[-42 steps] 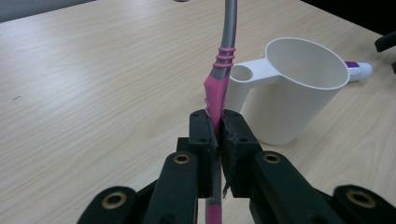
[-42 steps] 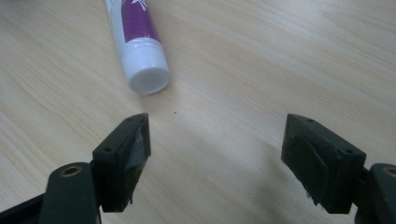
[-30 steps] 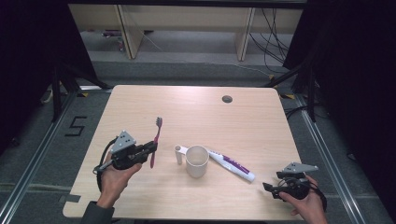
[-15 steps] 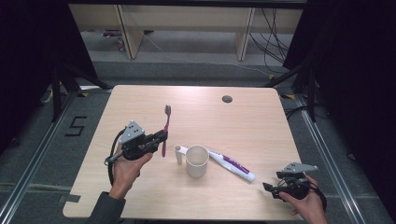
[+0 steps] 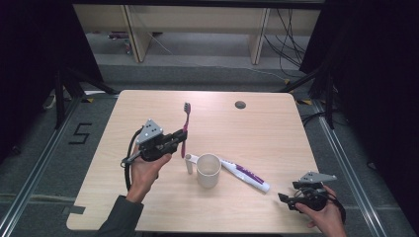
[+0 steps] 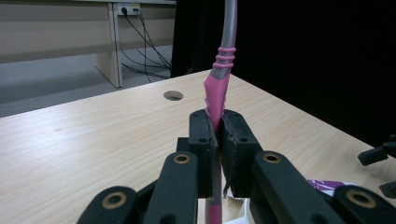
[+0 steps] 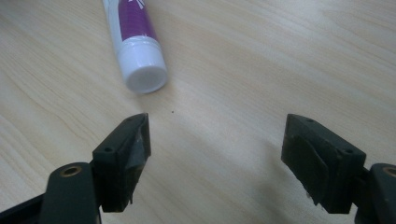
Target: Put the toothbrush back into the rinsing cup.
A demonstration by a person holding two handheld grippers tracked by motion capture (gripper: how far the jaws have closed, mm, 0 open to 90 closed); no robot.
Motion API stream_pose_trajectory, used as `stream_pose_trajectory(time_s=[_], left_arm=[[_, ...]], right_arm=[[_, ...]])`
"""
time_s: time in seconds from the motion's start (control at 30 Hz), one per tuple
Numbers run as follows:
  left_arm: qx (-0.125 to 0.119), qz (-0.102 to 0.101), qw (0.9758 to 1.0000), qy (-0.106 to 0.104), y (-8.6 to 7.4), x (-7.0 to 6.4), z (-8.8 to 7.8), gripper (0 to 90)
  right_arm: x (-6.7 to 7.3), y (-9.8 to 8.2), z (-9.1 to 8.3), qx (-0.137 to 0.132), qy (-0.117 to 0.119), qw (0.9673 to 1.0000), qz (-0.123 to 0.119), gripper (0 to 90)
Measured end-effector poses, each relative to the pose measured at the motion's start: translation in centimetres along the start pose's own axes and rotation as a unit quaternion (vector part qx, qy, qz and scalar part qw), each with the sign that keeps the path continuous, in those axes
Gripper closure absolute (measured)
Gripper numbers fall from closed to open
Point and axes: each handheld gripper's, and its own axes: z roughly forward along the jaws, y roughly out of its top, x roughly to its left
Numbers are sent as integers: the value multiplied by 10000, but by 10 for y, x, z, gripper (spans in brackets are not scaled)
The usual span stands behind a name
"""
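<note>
You work at a light wooden table with rounded corners (image 5: pixel 276 133) on grey floor (image 5: pixel 44 163); beyond it pale wooden benches (image 5: pixel 197 19) and dark curtains (image 5: pixel 375 74).

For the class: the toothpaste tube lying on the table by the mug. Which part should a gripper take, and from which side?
Probably the round body of the toothpaste tube just behind its white cap, from above, jaws across its width. It lies flat, cap toward the open right hand-held gripper, and clear of the mug.
</note>
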Motion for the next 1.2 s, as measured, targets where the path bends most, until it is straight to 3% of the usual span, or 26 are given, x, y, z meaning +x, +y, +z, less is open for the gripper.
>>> stream_pose_trajectory(time_s=[0.13, 0.33, 0.47, 0.77, 0.93, 1.2], left_arm=[[23, 48, 10000, -31, 0, -3, 7, 829], [76, 70, 9999, 6, -3, -2, 13, 828], [62, 61, 10000, -4, -7, -1, 15, 829], [115, 38, 9999, -22, -20, 1, 16, 828], [138, 17, 9999, -67, -27, 2, 17, 828], [243, 132, 9996, -86, -33, 0, 12, 826]], right_arm=[[2, 0, 0, 42, 55, 9999, 126, 246], [0, -1, 1, -38, -3, 10000, -41, 246], [0, -1, 0, 9, -3, 10000, 23, 246], [0, -1, 0, -21, 11, 10000, -40, 245], [2, 0, 0, 35, 81, 9999, 98, 245], [2, 0, 0, 45, 46, 9999, 118, 245]])
